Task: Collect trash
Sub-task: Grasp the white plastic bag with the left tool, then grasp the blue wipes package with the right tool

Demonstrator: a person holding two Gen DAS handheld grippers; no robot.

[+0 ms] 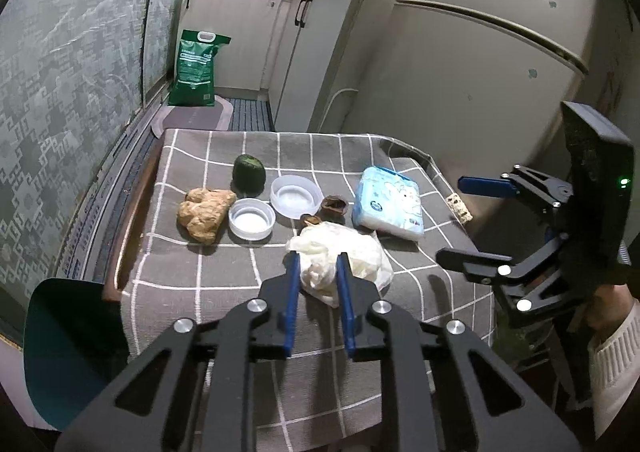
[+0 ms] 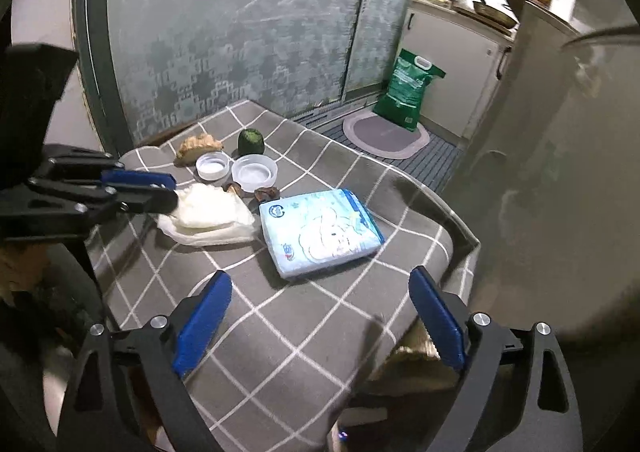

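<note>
Table (image 1: pixel 224 332), low, covered by a grey cloth with a white grid; its wooden rim is exposed along the side facing the patterned sliding door (image 1: pixel 60 91). The cloth's far edge falls toward a floor mat (image 1: pixel 192 117); the opposite side stands close to a pale refrigerator (image 1: pixel 460 63). Bare cloth is left along the near edge and at the corner nearest the refrigerator.

Trash: one crumpled white plastic bag (image 1: pixel 344 256), lying near the middle of the cloth, between the tissue pack and the lids. The left gripper (image 1: pixel 318 264) is closed on it, the blue fingers (image 1: pixel 294 284) pressed into the near part of the bag. The right gripper (image 2: pixel 320 284) is held over the near corner of the table, fingers wide apart, nothing between them.

Other items on the cloth, counted:
- Tissue pack (image 2: pixel 320 232), one, pale blue with a cartoon print; a round logo is seen, its lettering unreadable.
- Round white plastic lids, two: the smaller (image 1: pixel 251 219) just beside the larger (image 1: pixel 295 196).
- Ginger root (image 1: pixel 204 211), one, touching the smaller lid.
- Dark green fruit (image 1: pixel 249 170), one, behind the lids.
- Small brown shell-like pieces (image 1: pixel 334 207), two, between the larger lid and the bag.

On the floor: one green sack (image 1: pixel 198 67) with a white handle cutout; print too small to be read.
</note>
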